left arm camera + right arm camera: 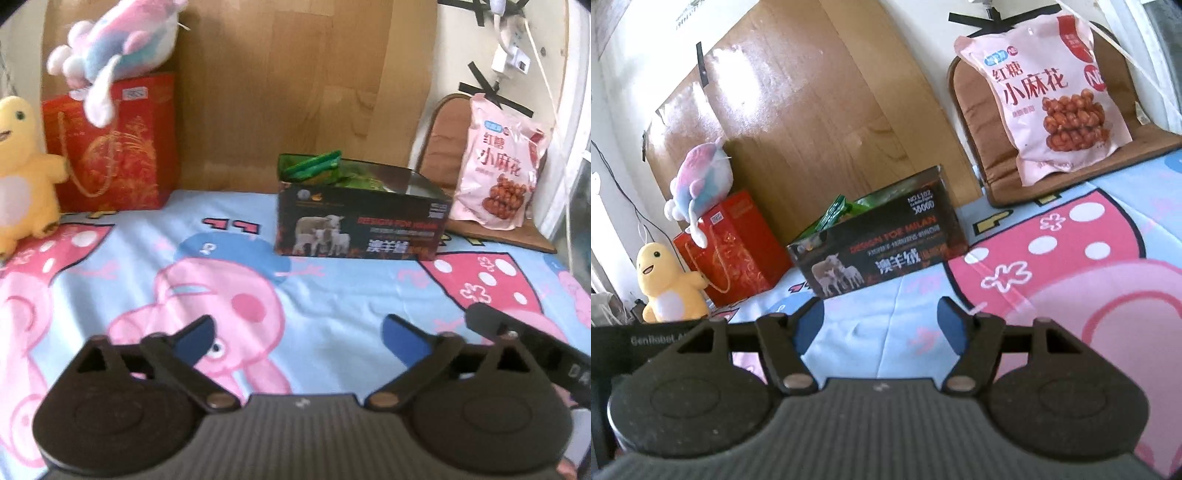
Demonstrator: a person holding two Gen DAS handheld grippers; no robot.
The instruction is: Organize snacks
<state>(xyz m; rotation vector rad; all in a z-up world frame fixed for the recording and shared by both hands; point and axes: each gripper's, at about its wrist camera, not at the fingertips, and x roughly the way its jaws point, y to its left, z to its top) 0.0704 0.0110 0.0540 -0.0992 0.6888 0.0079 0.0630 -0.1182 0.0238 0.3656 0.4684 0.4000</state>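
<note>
A black box with a sheep picture (pixel 360 230) stands open on the bed, with green snack packets (pixel 314 168) inside it. It also shows in the right wrist view (pixel 882 243), with the green packets (pixel 836 214) sticking out. A pink snack bag (pixel 498 166) leans on a brown cushion at the back right, and it is large in the right wrist view (pixel 1056 88). My left gripper (pixel 299 338) is open and empty, low over the sheet in front of the box. My right gripper (pixel 881 325) is open and empty, below the box and the pink bag.
A red gift bag (pixel 110 147) with a pastel plush (pixel 118 48) on top stands at the back left, beside a yellow plush (pixel 18 173). A brown board (pixel 295 81) leans on the wall. The brown cushion (pixel 975 110) holds the pink bag. The cartoon sheet (pixel 258 288) covers the bed.
</note>
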